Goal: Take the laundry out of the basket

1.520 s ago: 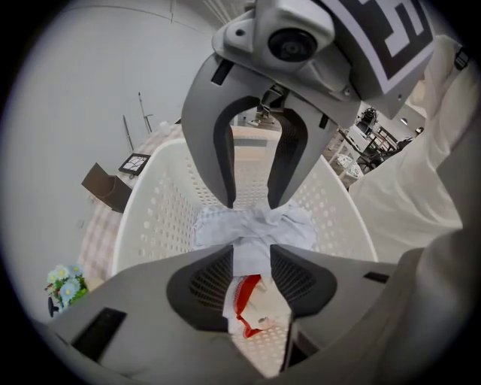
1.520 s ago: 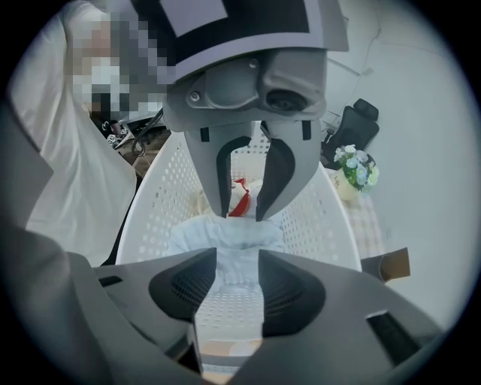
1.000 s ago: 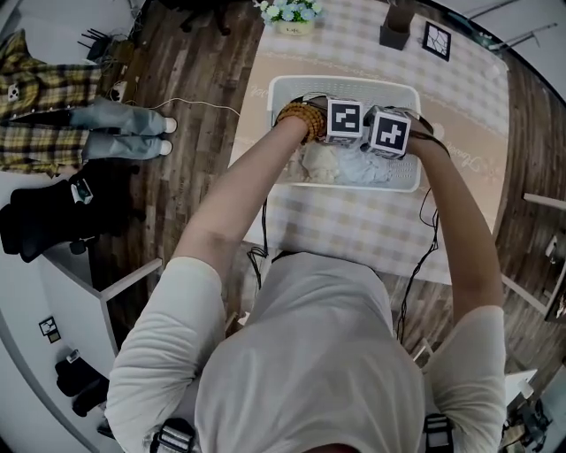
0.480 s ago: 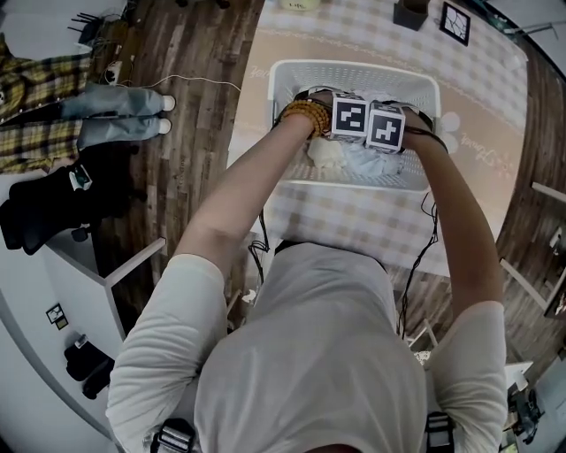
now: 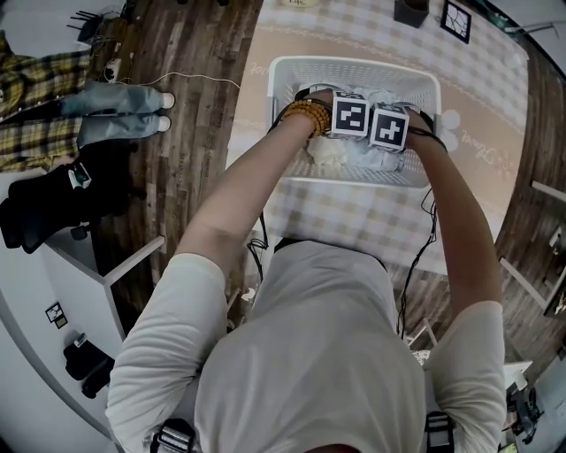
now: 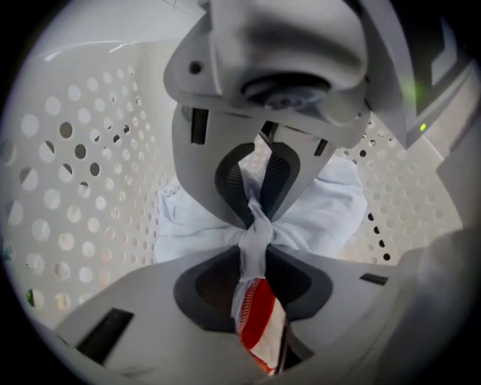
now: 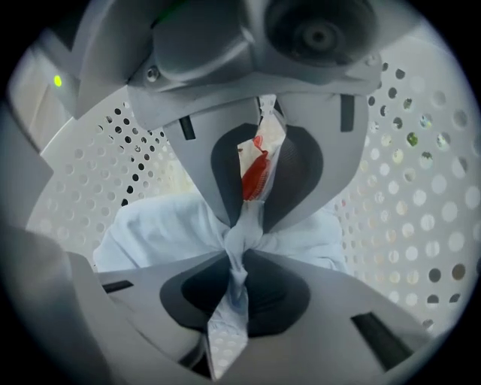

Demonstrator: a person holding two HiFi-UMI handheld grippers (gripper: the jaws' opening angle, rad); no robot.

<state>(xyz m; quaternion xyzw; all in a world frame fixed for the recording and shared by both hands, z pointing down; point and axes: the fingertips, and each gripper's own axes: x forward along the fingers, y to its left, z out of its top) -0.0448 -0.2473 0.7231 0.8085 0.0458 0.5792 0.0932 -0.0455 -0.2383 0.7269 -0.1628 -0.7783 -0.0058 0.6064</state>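
Observation:
A white perforated basket (image 5: 354, 69) stands on the checked table. In it lie a pale blue garment (image 6: 331, 203) and a cream piece (image 5: 329, 152). Both grippers reach steeply down into the basket, side by side, and their marker cubes (image 5: 350, 117) hide the jaws in the head view. The left gripper (image 6: 254, 225) has just been closing and is shut on a bunched fold of the pale blue garment, with a red-and-white trim (image 6: 259, 319) showing behind the pinch. The right gripper (image 7: 239, 242) has also just closed on a fold of the same pale blue garment (image 7: 158, 225).
Basket walls (image 6: 68, 173) (image 7: 421, 210) stand close around both grippers. A dark holder (image 5: 411, 11) and a framed marker card (image 5: 457, 19) sit at the table's far end. On the wooden floor to the left lie jeans (image 5: 115, 111) and black clothing (image 5: 62, 199).
Both grippers have sunk lower into the basket onto the laundry. The pale blue cloth is now bunched under the marker cubes.

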